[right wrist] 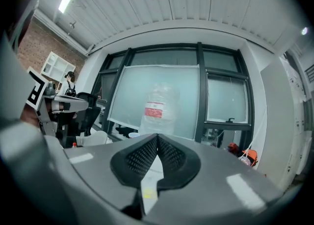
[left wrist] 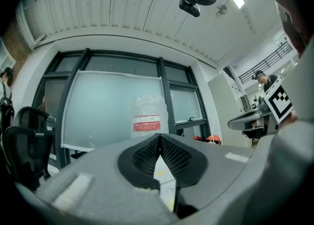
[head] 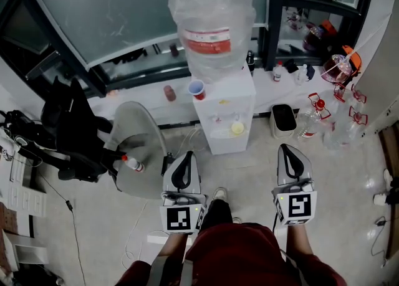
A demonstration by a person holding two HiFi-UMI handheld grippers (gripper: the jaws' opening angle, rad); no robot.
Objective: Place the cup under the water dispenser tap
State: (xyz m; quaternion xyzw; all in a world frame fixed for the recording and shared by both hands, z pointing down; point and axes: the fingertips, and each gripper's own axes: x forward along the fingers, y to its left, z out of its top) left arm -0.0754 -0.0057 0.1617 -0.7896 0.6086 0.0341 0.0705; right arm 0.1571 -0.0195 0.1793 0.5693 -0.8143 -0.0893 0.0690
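The person holds both grippers out in front at about waist height, side by side and well apart, both pointing roughly level toward the water dispenser (head: 225, 107). The left gripper (head: 184, 156) has its fingers (left wrist: 144, 155) pressed together at the tips, with nothing between them. The right gripper (head: 288, 149) is likewise closed tight and empty, its fingers (right wrist: 140, 158) meeting in a line. Neither gripper is near the cup (head: 197, 89). The cup is red and stands upright, its long axis vertical and its mouth facing up. It sits at the left front corner of the dispenser's top, just beside the foot of the big water bottle (head: 212, 23). That places it above the dispenser's tap recess, not in it.
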